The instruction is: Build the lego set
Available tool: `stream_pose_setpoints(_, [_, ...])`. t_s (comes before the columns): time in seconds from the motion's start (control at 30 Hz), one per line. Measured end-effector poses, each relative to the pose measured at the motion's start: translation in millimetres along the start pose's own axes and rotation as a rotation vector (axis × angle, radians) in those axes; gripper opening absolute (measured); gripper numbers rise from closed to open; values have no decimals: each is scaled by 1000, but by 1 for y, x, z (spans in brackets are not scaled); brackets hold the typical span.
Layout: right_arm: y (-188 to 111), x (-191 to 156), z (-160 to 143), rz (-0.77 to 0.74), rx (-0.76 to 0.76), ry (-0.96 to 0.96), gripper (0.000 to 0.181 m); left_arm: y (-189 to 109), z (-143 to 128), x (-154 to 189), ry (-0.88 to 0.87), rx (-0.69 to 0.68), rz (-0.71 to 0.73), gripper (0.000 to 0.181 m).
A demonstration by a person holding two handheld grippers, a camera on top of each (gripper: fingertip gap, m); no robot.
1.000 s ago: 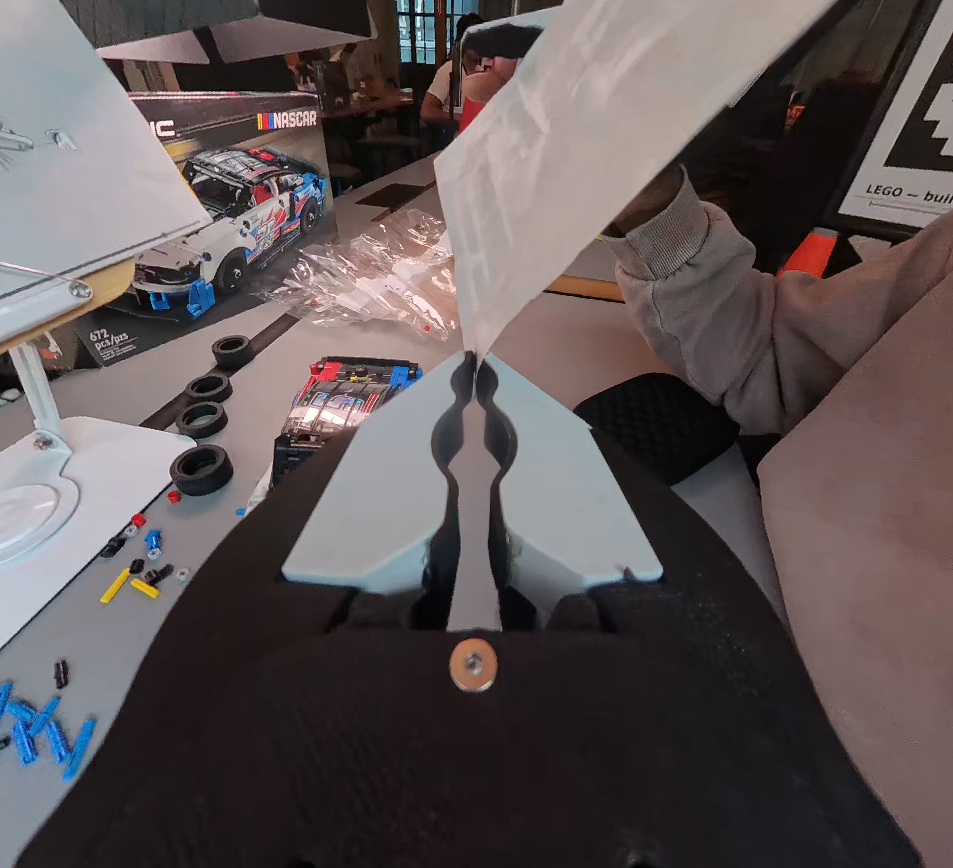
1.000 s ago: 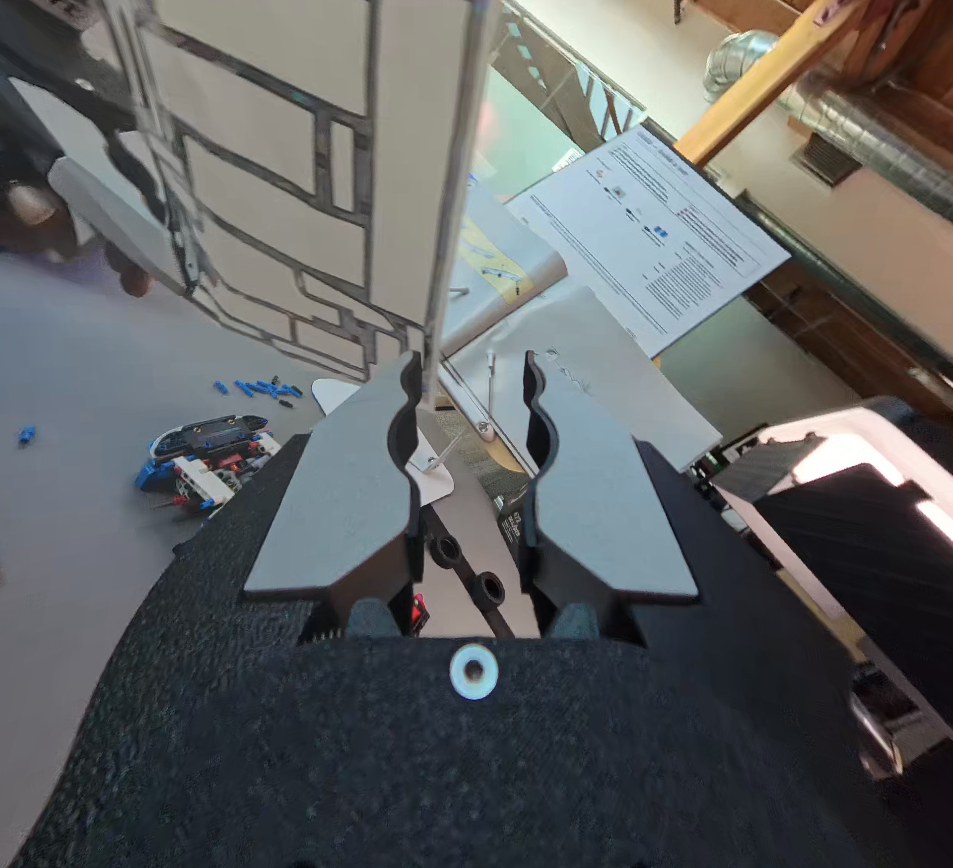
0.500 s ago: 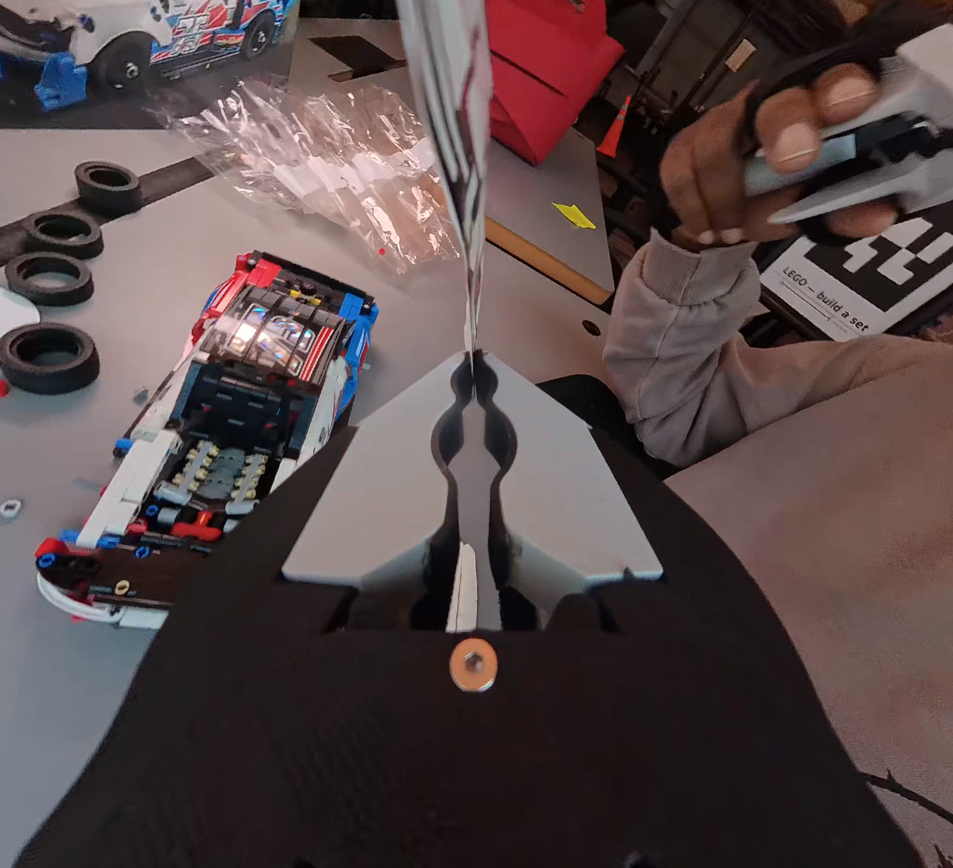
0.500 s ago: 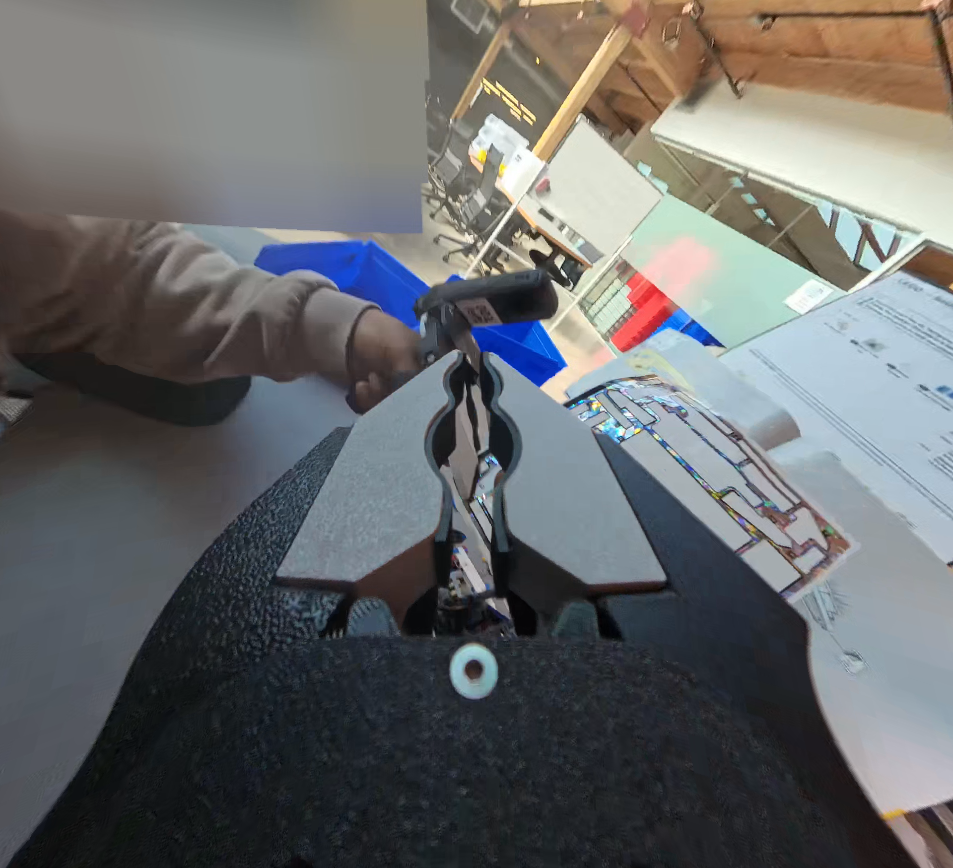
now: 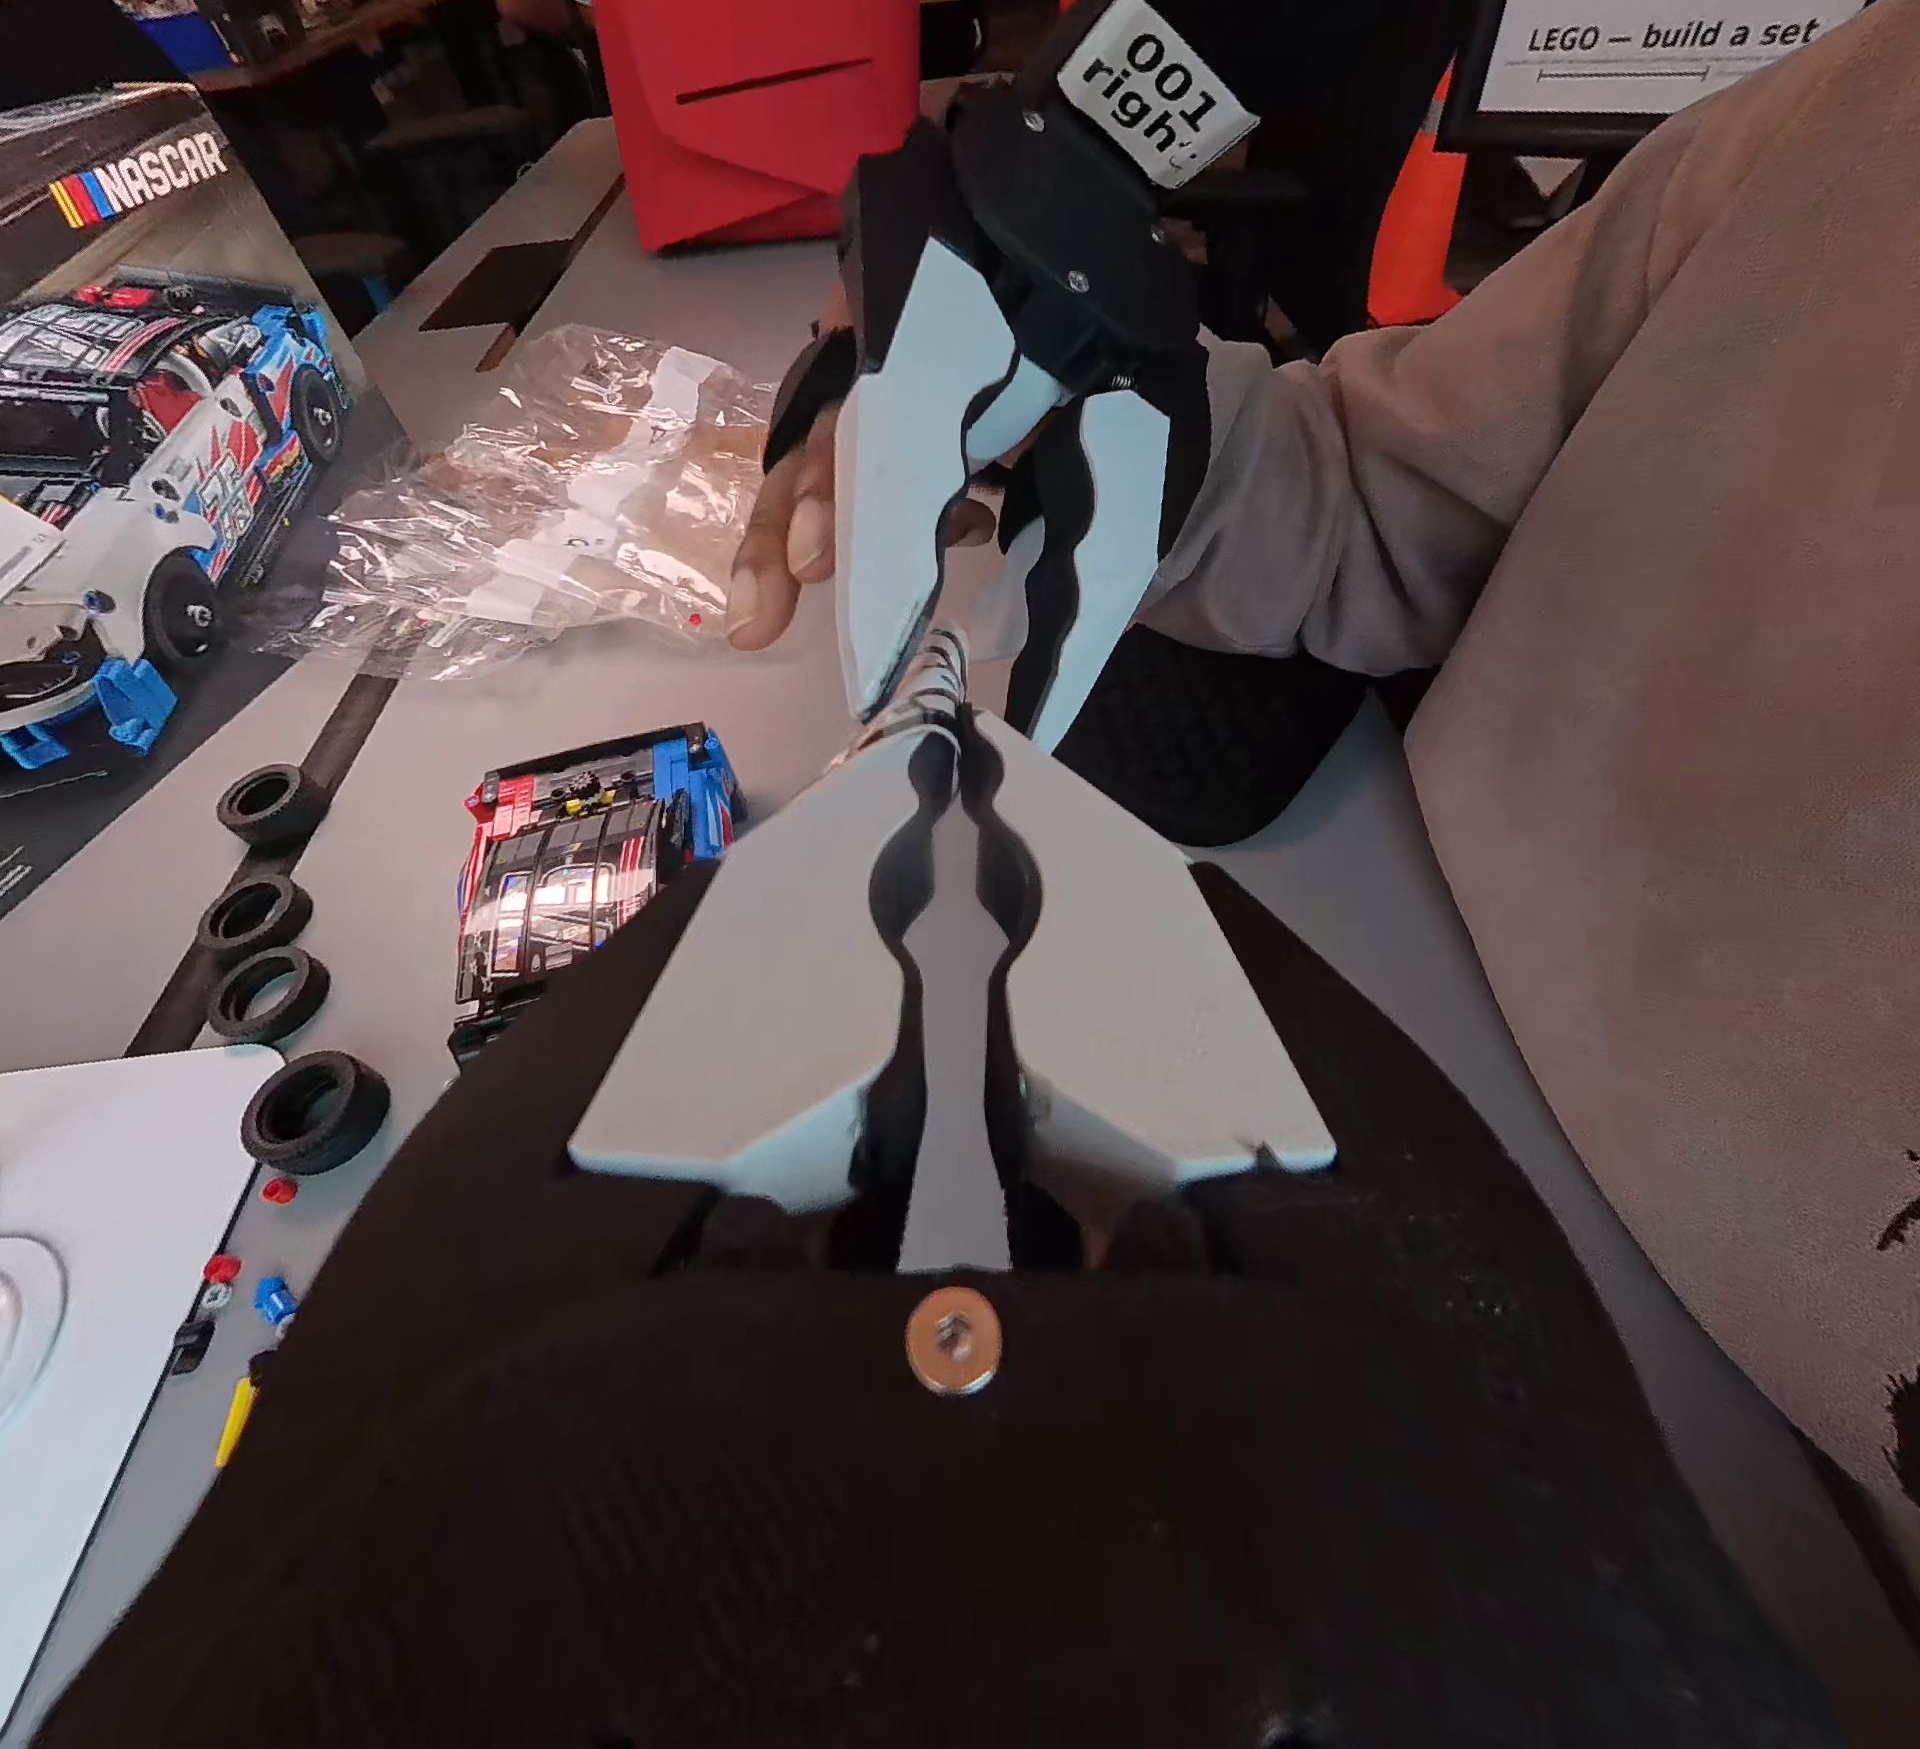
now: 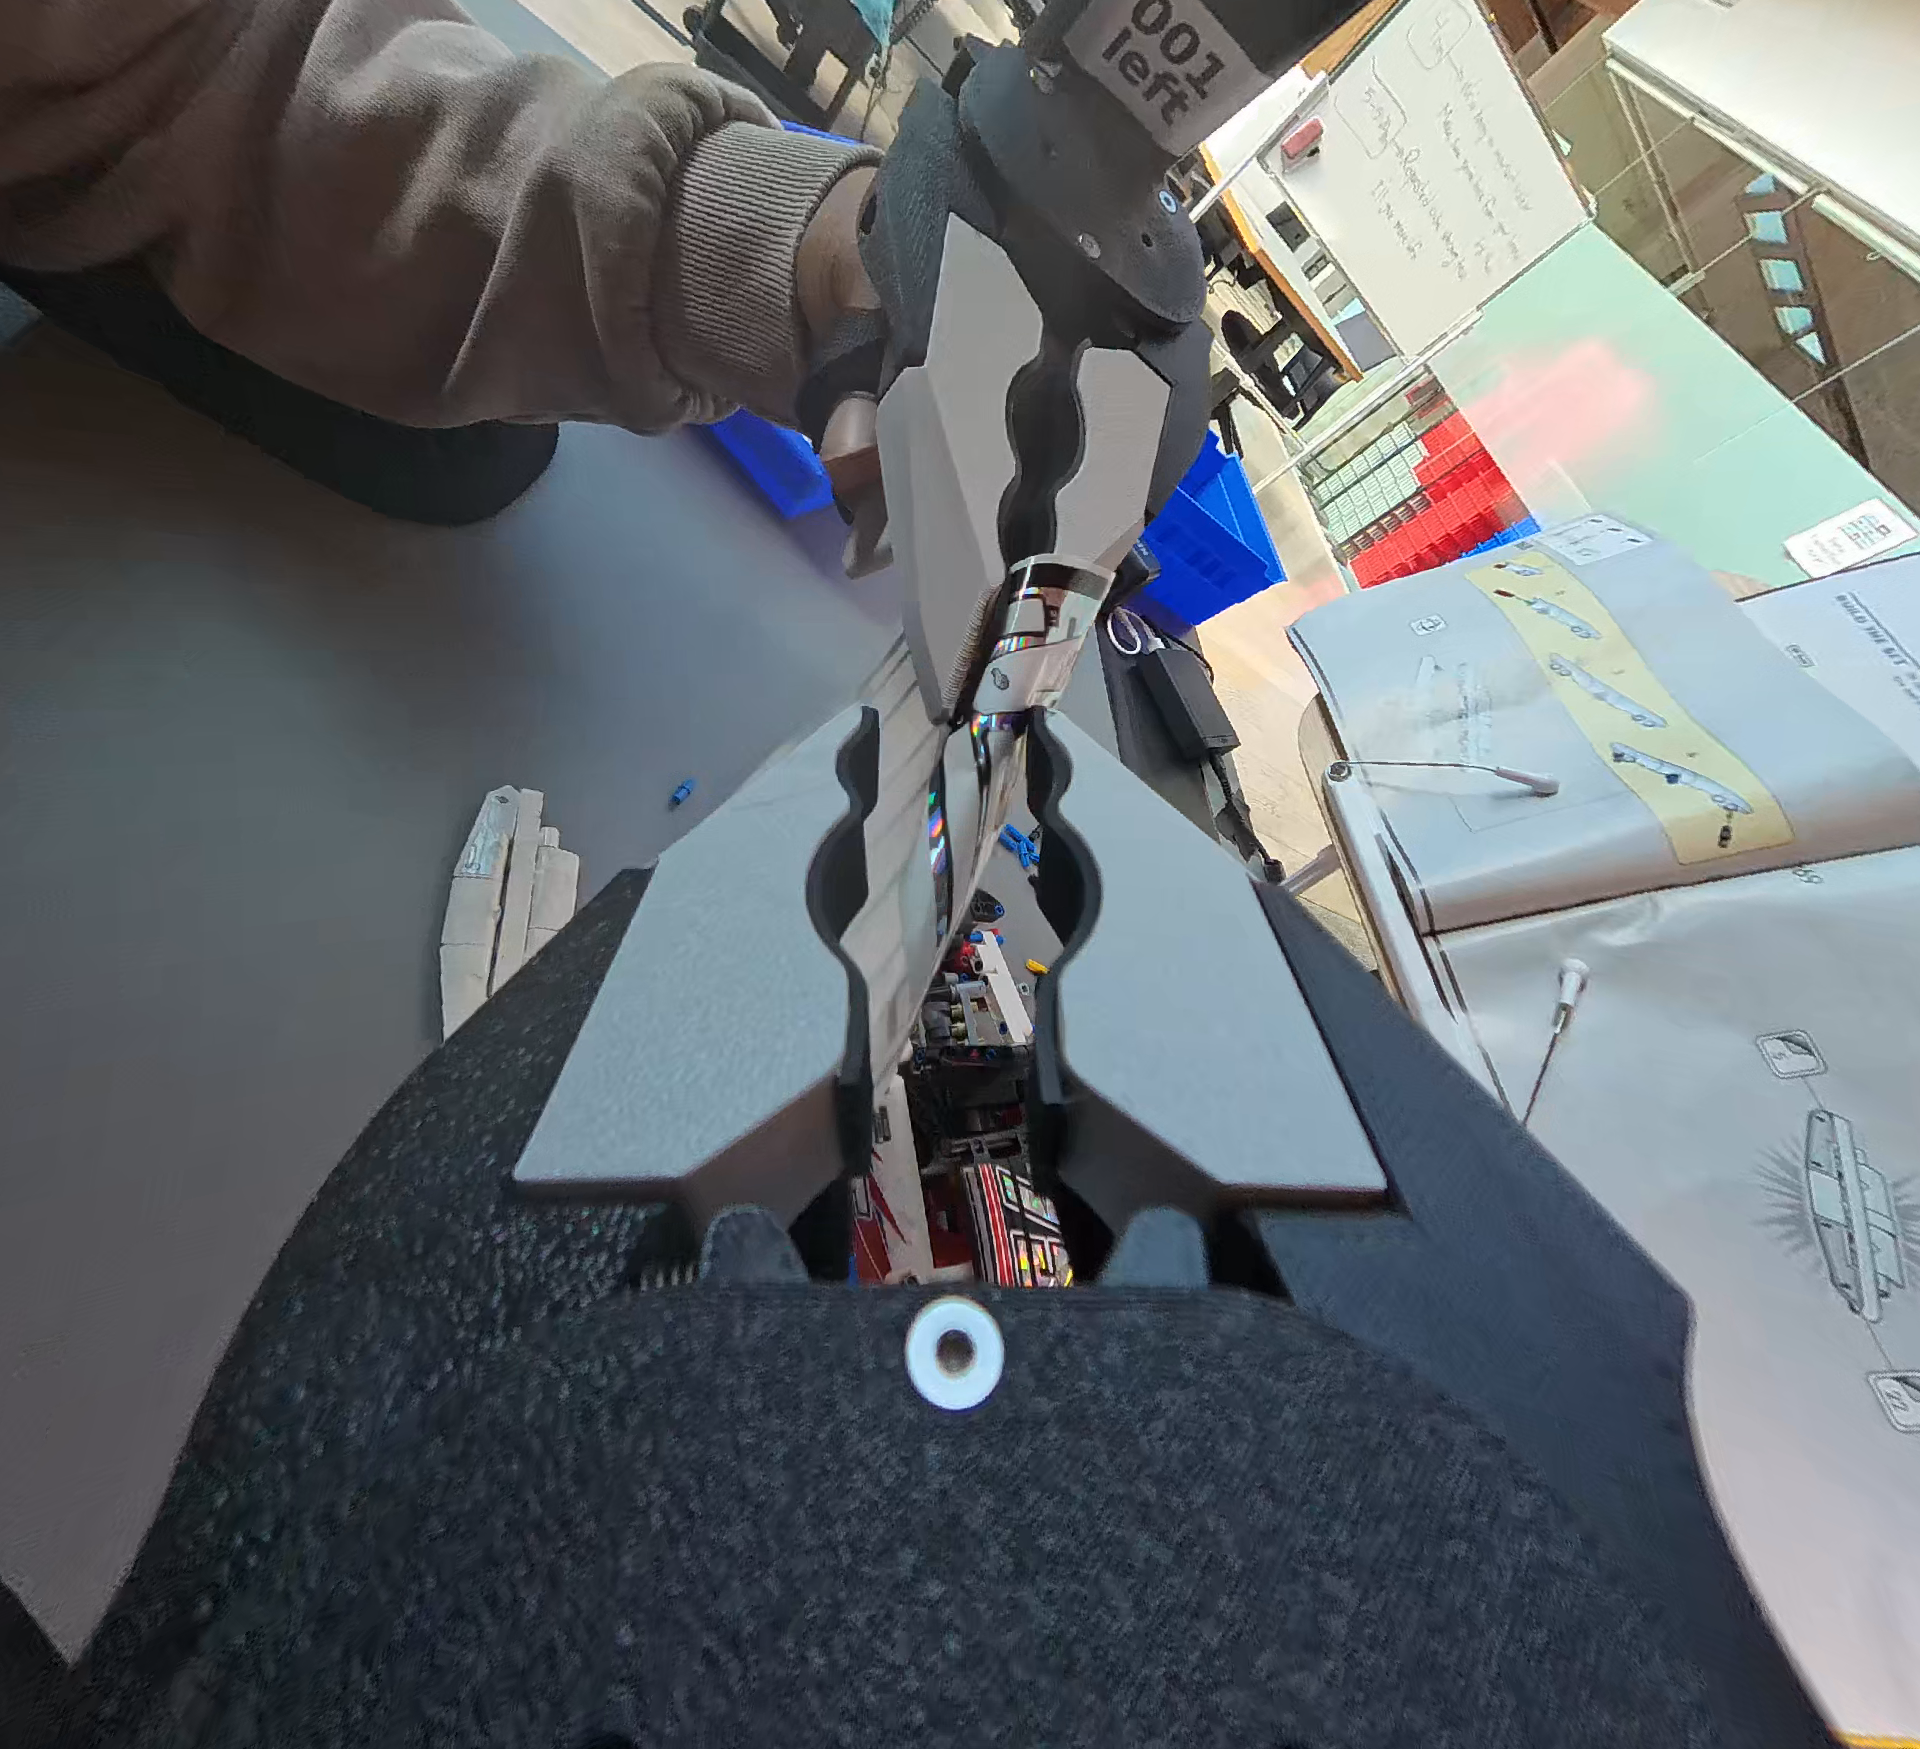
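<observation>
My left gripper (image 5: 956,728) is shut on a shiny sticker (image 5: 938,669) at its fingertips. In the right wrist view it (image 6: 997,650) comes in from above, and the sticker (image 6: 1049,619) curls out of it. A thin sheet edge (image 6: 920,868) runs down between my right fingers. My right gripper (image 6: 953,717) is open, its fingers on either side of that sheet. In the left wrist view it (image 5: 951,702) points down at my left fingertips. The partly built lego car (image 5: 592,858) lies on the grey table (image 5: 790,691), and shows below my right gripper (image 6: 977,1128).
Several black tyres (image 5: 270,972) lie in a row left of the car. The set's box (image 5: 156,452), clear plastic bags (image 5: 540,504) and a red bag (image 5: 758,37) stand behind. Small loose parts (image 5: 244,1284) lie by a white stand base (image 5: 114,1211). The instruction booklet (image 6: 1621,743) is at the right. Left and right tips are no more than a few centimetres apart.
Both grippers have come together tip to tip over the table. The large sticker sheet no longer stands up from my left gripper. My right gripper was shut half a second ago and is now open.
</observation>
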State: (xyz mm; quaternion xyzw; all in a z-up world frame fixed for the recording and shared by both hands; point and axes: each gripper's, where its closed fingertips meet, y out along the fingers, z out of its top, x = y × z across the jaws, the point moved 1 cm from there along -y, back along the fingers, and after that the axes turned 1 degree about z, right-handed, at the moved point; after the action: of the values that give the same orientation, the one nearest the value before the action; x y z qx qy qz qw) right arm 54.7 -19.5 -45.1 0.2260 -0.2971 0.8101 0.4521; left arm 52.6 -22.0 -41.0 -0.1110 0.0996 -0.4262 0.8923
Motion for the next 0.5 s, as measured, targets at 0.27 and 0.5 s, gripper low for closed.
stream_pose_setpoints(0.27, [-2, 2, 0, -7, 25, 26, 9, -2, 4, 2, -2, 37, 2, 0])
stream_pose_setpoints(0.5, [-3, 5, 2, -4, 44, 76, 4, -4, 9, -1, -18, 69, 24, 0])
